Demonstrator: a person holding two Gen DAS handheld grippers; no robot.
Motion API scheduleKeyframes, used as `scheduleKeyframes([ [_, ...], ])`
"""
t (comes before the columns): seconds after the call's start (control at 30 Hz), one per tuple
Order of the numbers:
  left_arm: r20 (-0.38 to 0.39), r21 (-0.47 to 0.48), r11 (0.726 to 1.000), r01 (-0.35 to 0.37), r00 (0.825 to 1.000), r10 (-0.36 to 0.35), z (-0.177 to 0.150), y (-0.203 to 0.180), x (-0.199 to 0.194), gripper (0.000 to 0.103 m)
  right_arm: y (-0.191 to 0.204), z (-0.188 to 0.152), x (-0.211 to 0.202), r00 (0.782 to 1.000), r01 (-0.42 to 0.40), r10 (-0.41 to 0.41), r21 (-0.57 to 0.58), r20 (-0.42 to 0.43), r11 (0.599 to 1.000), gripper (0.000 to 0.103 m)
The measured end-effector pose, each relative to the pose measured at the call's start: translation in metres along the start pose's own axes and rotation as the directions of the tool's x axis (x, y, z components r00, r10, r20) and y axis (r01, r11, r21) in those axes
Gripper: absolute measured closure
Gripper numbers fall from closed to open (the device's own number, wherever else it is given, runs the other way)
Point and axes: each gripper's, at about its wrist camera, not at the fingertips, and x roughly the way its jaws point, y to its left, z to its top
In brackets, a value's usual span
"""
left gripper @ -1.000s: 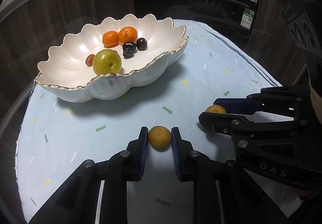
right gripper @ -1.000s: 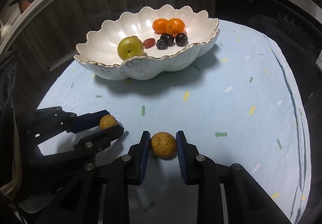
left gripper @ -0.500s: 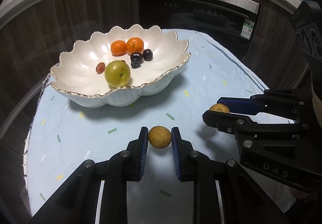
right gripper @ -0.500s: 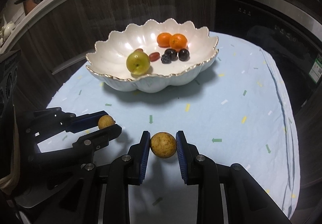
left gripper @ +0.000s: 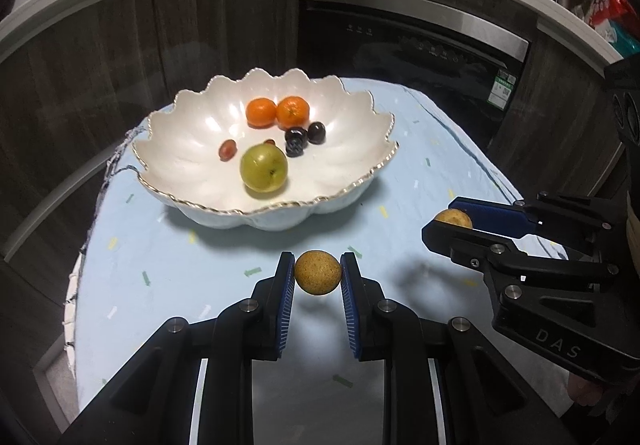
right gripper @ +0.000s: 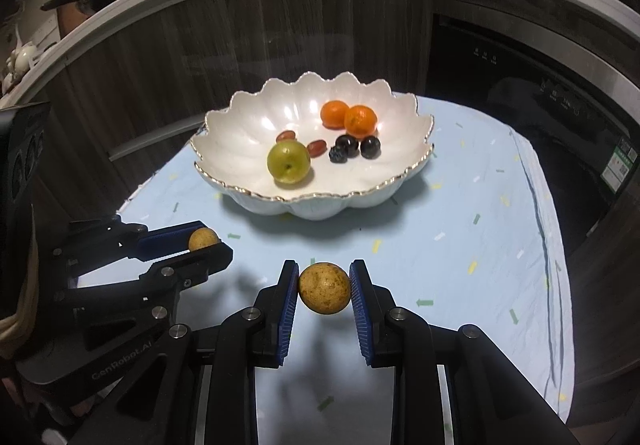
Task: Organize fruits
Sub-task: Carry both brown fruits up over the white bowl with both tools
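Both hand-held grippers are loaded right now. The left hand-held gripper [left gripper: 318, 273] is clamped on a small speckled yellow-brown fruit [left gripper: 318, 272], low in the centre of its own view. The right hand-held gripper [right gripper: 325, 287] is clamped on a slightly bigger brownish fruit [right gripper: 325, 288], also low centre in its view. Both fruits look clear of the tabletop [right gripper: 480, 245], going by the shadows on the blue cloth under them.

The scalloped white bowl [left gripper: 180, 133] sits in the middle of both frames, well apart from both grippers. It already holds two oranges [left gripper: 277, 111], a green apple [left gripper: 264, 169], some dark grapes [left gripper: 305, 135] and a couple of reddish ones [left gripper: 227, 149].

What I'd worry about:
- Round fruit pinched between two flat pads only touches at its sides. Any twist or jerk on the way over and it could squirt out and roll off the tabletop.
- The two grippers are close together side by side, so heading for the bowl at once might knock them into each other.
- The bowl's wavy gold rim sticks up, so coming in too low could clip it and shove the bowl.
- Dropping from too high could bounce the fruit out or scatter the grapes.
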Motion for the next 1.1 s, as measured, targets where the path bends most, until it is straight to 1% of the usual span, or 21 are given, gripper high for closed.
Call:
scheduleKeyframes([
  [0.23,0.014,-0.022,1.000,-0.019,1.000,0.019,0.011,0.011,-0.004,0.079,0.003,0.015,-0.004,1.000,0.012,-0.012,-0.006,0.028,1.000,0.075],
  [0.7,0.029,-0.064,0.997,-0.046,0.998,0.048,0.036,0.039,0.001,0.079,0.012,0.050,0.004,0.998,0.020,-0.019,-0.005,0.061,1.000,0.075],
  [1.1,0.024,-0.090,0.994,-0.056,0.998,0.058,0.052,0.057,0.015,0.079,0.008,0.070,0.020,0.998,0.031,-0.032,0.016,0.060,0.999,0.075],
])
